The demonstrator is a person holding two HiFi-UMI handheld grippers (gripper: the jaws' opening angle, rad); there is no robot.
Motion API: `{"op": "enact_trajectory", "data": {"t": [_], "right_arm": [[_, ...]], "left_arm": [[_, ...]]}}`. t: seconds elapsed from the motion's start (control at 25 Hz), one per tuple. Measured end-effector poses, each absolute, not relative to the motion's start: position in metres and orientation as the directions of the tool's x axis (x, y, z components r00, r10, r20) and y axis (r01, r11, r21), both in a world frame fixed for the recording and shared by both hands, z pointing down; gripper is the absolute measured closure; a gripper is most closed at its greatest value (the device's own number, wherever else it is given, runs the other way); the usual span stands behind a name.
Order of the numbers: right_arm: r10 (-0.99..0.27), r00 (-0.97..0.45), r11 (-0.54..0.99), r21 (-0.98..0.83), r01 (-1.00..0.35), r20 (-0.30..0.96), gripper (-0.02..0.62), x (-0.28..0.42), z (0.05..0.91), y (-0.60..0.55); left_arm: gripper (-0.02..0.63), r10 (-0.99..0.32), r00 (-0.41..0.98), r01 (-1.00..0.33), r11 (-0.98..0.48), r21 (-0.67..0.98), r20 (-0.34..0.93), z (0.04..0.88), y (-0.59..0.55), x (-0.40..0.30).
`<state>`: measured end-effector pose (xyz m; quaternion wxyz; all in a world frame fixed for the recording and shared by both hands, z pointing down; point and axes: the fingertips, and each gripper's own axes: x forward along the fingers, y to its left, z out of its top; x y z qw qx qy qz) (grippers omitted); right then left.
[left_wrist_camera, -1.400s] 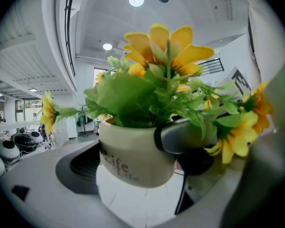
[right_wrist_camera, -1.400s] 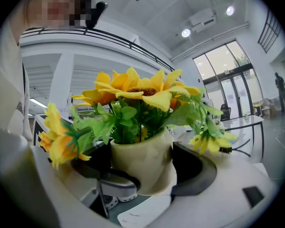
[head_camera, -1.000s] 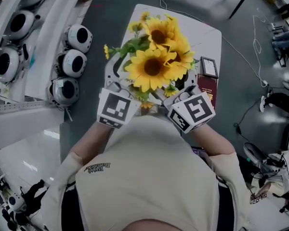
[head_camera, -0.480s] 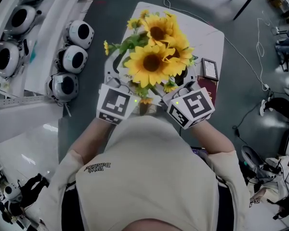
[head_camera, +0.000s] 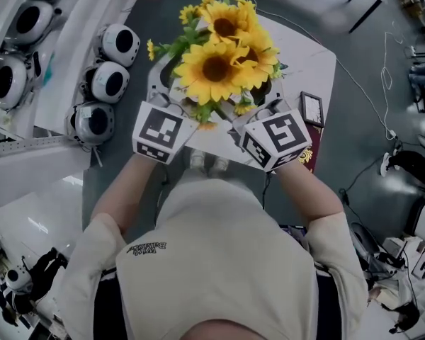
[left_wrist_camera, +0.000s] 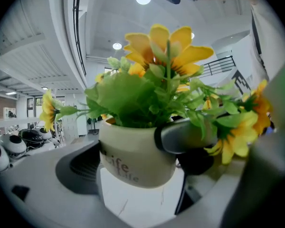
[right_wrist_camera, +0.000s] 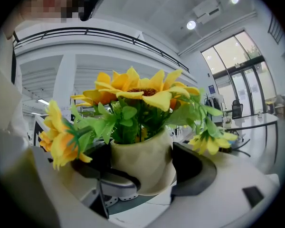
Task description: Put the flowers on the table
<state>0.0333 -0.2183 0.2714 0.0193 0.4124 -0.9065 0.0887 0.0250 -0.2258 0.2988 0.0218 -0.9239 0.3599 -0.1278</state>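
You hold the flowers [head_camera: 216, 66] upright, stems running vertically and blooms facing up at the head camera. They stand in a cream pot [left_wrist_camera: 128, 146], held above the near part of the white desk [head_camera: 308, 62]. Your left gripper [left_wrist_camera: 133, 163] and right gripper [right_wrist_camera: 149, 175] each clamp the pot, 1 from either side. A small framed item [head_camera: 312, 108] lies near the desk's right edge. Grey floor [head_camera: 354, 140] with cables [head_camera: 374, 83] surrounds the desk, and 3 round white pods [head_camera: 108, 82] sit to the left.
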Motion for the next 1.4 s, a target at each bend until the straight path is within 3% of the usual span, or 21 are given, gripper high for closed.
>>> {"op": "enact_trajectory", "data": {"t": [0.28,1.4], "right_arm": [[-0.741,-0.659,0.646,-0.132,-0.752,0.129,0.178,0.025,0.298,-0.255],[-0.714,-0.6,0.565,-0.209,-0.798,0.361,0.178,0.006,0.545,-0.38]], "left_arm": [[0.123,-0.673,0.705,-0.657,-0.738,-0.149,0.225,0.325,-0.262,0.017],[0.123,-0.556,0.731,-0.608,-0.794,0.007,0.396,0.576,-0.381,0.0]]}}
